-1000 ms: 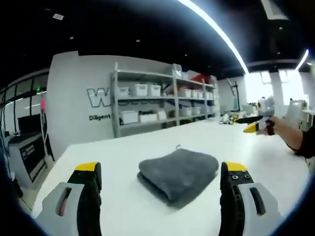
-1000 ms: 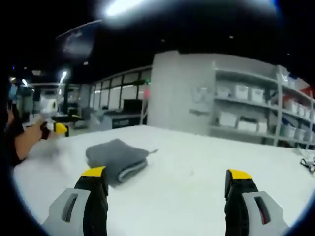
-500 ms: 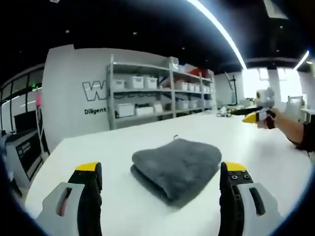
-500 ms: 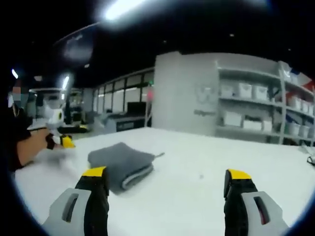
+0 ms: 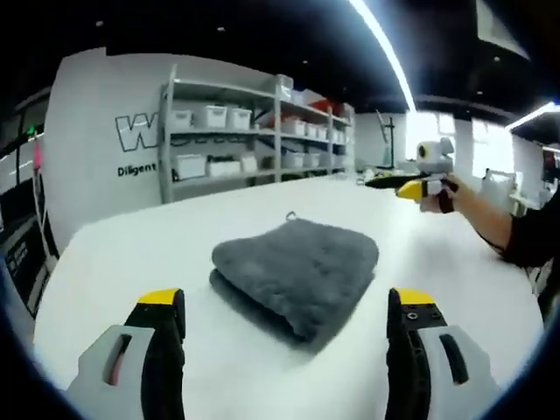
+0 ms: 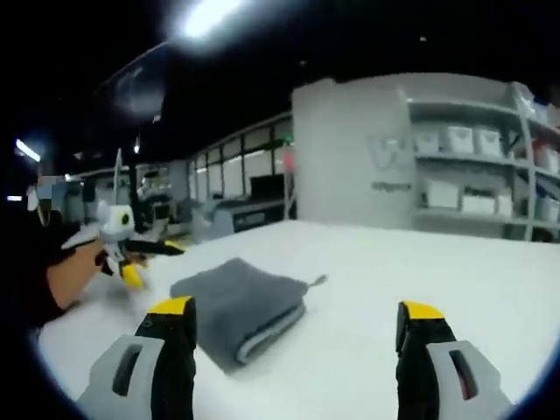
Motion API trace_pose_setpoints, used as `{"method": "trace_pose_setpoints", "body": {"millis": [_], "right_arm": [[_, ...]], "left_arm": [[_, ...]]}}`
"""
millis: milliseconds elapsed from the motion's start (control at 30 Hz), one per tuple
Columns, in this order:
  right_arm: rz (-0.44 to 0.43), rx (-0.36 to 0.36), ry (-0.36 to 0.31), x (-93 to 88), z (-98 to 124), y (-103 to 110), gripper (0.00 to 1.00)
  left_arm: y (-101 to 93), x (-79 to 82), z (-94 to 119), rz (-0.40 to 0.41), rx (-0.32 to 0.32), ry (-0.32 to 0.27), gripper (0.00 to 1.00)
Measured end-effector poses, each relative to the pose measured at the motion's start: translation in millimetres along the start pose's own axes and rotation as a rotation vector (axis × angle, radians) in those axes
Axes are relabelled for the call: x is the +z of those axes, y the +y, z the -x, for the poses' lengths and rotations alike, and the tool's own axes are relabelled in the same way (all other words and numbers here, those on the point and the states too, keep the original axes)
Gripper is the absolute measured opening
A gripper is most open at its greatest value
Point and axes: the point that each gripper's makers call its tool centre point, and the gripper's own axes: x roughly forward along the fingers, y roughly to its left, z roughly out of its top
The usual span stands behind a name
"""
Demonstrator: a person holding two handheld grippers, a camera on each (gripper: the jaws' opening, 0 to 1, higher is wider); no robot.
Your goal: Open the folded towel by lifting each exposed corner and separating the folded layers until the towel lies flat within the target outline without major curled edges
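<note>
Approach step: towel (image 5: 297,271) folded, ahead btwn my left gripper (image 5: 284,328) jaws, both grippers spread wide, empty; next pinch a corner.

The folded towel (image 5: 296,269) lies on the table (image 5: 131,254), with shelves (image 5: 254,131) behind it.
</note>
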Motion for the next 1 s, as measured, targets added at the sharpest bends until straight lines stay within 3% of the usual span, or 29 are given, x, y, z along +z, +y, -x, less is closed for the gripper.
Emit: {"method": "trace_pose_setpoints", "body": {"millis": [167, 367, 633, 767, 1000], "right_arm": [[0.003, 0.029, 0.019, -8.8, 1, 3, 0.93], [-0.011, 0.051, -0.01, -11.7, -3, 15, 0.92], [0.027, 0.074, 0.041, -33.2, -13, 31, 0.88], [0.053, 0.087, 0.073, -43.6, -18, 45, 0.92], [0.068, 0.103, 0.079, -48.5, -18, 51, 0.9]], "left_arm": [[-4.0, -0.8, -7, 0.032, -0.03, -0.005, 0.9], [-3.7, -7.1, -12, 0.045, -0.044, 0.009, 0.89], [-18.0, -15.6, -14, 0.067, -0.053, 0.018, 0.82], [-20.5, -21.8, -18, 0.077, -0.047, 0.03, 0.83], [-27.7, -28.9, -19, 0.084, -0.061, 0.049, 0.78]]}}
